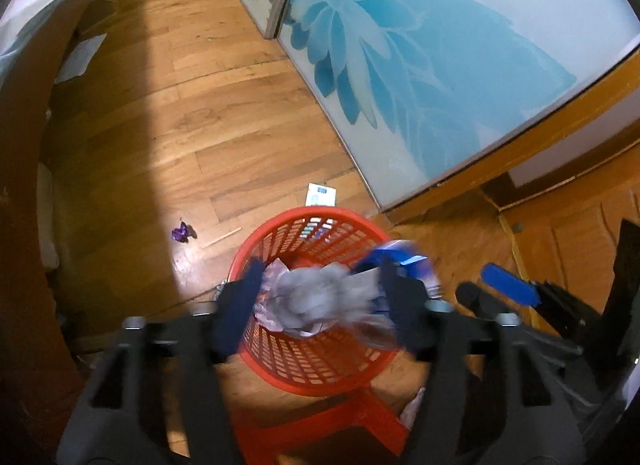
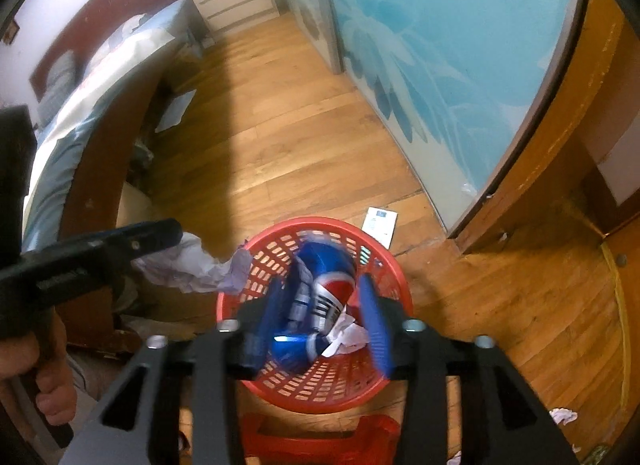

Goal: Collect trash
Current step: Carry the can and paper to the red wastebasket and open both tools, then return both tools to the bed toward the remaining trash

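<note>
Two pieces are being dropped over the red basket (image 1: 320, 345): crumpled paper (image 1: 316, 297) lies between the spread, non-pressing pads of the left gripper (image 1: 320, 301), and a blue can (image 2: 320, 297) sits loose inside the parted right gripper (image 2: 324, 325). Ahead of both, a purple wrapper (image 1: 181, 232), a white card (image 2: 380, 223) and a paper scrap (image 2: 563, 415) are left on the floor.

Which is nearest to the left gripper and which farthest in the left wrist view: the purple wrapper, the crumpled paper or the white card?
1. Crumpled paper, between the left gripper fingers.
2. Purple wrapper, on the floor, left.
3. White card, beyond the red basket.
</note>
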The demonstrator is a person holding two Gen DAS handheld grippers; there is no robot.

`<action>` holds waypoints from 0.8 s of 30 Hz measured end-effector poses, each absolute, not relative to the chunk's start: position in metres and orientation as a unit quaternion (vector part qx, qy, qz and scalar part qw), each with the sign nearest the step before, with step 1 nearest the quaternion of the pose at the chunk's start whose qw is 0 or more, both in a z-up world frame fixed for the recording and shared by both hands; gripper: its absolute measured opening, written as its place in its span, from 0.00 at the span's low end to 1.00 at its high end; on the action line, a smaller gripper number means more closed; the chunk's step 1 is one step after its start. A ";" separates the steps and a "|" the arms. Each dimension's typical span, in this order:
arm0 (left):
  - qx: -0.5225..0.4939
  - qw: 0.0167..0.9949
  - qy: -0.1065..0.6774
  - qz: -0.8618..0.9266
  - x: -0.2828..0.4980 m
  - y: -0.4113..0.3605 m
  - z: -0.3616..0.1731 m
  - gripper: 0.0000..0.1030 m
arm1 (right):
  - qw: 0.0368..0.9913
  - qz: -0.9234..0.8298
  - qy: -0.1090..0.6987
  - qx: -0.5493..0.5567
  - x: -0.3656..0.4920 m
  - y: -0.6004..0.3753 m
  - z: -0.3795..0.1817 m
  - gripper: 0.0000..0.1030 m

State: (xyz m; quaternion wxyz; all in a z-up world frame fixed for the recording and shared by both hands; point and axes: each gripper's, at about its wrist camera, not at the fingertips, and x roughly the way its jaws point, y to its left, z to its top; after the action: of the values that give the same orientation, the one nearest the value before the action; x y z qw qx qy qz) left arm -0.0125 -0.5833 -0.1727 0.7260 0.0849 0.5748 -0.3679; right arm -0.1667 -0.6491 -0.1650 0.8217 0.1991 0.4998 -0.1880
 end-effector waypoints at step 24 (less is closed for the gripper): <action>0.017 0.844 0.412 -0.344 0.008 -0.419 -0.029 0.78 | 0.900 -0.103 0.408 0.113 -0.107 -0.523 -0.045 0.71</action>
State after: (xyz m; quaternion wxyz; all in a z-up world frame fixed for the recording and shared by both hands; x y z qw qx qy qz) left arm 0.0077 -0.4188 -0.0294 0.8436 0.0171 0.4119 -0.3442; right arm -0.1066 -0.5234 -0.0451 0.9000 0.1130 0.4081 -0.1034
